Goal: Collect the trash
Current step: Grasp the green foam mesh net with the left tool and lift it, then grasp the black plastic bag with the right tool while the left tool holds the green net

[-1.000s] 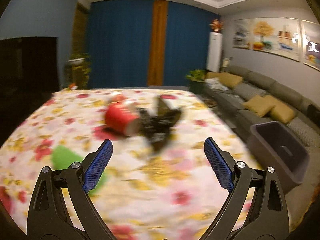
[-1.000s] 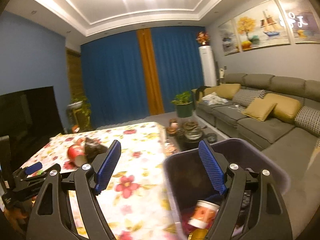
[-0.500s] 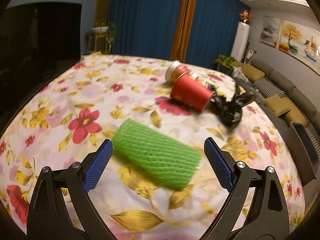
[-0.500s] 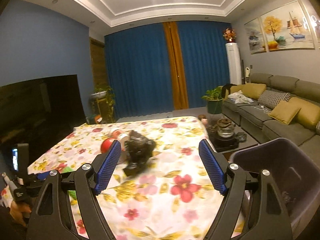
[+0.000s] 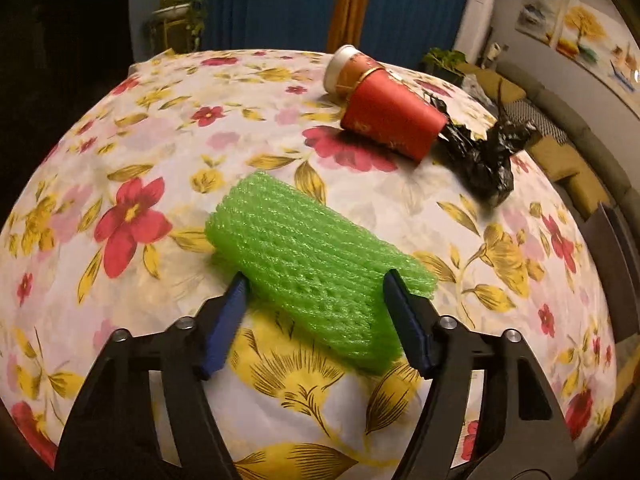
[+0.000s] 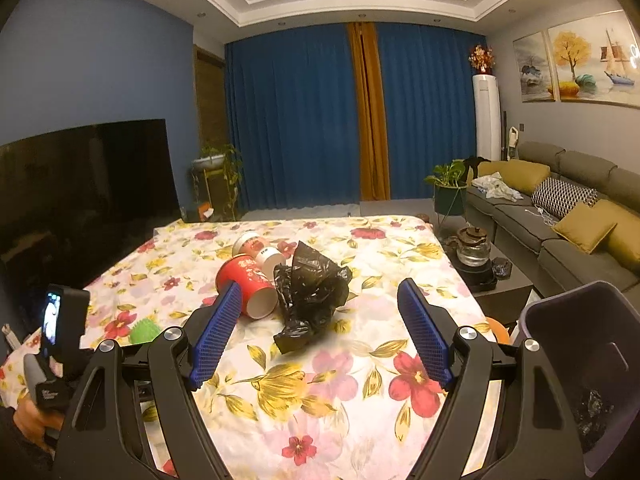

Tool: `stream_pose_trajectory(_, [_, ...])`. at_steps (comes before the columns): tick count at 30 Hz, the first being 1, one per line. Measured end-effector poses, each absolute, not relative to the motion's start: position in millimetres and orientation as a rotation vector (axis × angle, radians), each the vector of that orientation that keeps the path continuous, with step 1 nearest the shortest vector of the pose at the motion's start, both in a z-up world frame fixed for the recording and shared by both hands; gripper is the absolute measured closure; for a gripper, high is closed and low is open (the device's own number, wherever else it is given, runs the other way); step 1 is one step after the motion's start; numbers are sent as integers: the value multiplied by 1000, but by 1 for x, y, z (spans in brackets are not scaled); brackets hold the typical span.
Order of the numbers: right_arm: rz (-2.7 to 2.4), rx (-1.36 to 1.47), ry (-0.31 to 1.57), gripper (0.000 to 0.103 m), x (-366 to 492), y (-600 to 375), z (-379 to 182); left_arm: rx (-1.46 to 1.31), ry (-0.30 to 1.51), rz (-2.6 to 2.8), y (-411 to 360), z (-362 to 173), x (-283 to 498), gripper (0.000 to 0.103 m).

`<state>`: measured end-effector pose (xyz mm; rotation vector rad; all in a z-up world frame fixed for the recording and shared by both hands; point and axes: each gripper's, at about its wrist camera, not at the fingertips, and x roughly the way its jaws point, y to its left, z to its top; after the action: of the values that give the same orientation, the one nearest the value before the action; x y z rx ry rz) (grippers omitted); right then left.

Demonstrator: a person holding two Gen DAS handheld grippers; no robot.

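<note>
Left gripper [image 5: 316,282] sits low over the floral tablecloth [image 5: 168,128], jaws straddling the green foam net sleeve [image 5: 316,264], touching its sides but not visibly squeezing, likely about to pinch. Right gripper [image 6: 320,320] hovers apart, aimed at the black plastic bag [image 6: 310,292]; bin [image 6: 580,360] waits right.

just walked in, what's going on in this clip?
Trash pickup off a floral-cloth table. The left gripper straddles the green foam net, fingers at its sides; whether it is clamped yet is unclear. The right gripper is open and empty, pointed at the black plastic bag. Two paper cups lie tipped beside the bag. The grey bin sits off the table's right side.
</note>
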<state>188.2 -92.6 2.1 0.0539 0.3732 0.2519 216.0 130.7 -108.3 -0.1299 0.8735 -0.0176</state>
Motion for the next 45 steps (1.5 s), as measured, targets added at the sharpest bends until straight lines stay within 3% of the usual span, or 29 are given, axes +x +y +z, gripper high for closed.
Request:
stream_pose_trajectory(2, [249,54,385,25,194,-93,0,-135,868,-49,130,-108,216,66])
stream_pose_trajectory(5, [235,50,397,25,205,-90,-1,-155,854,-76,131,-106,216,86])
stream_pose_trajectory(7, [229,43,406,25,209,-89,-3,-169,838,-67,133,-103,215,92])
stream_pose_trajectory(19, [201,46,473,29,254,-70,-20,-160,545,58,127,-17,213,94])
stream_pose_trajectory(32, [160,43,545,39,319,-48,-51,-169,529,165,152,-47,228,94])
stream_pose_trajectory(35, [160,44,566,47,332,-43,-57,-195,535,166,157,-48,228,94])
stream_pose_trajectory(38, [164,45,590,61,338,-42,-65,-207,543,159,158,-50,229,94])
stream_pose_trajectory(40, [173,57,612,77,342,-43,-68,-214,548,152,159,-51,230,94])
stream_pose_trajectory(45, [180,65,606,95,339,-45,-68,-210,561,140,155,-55,231,94])
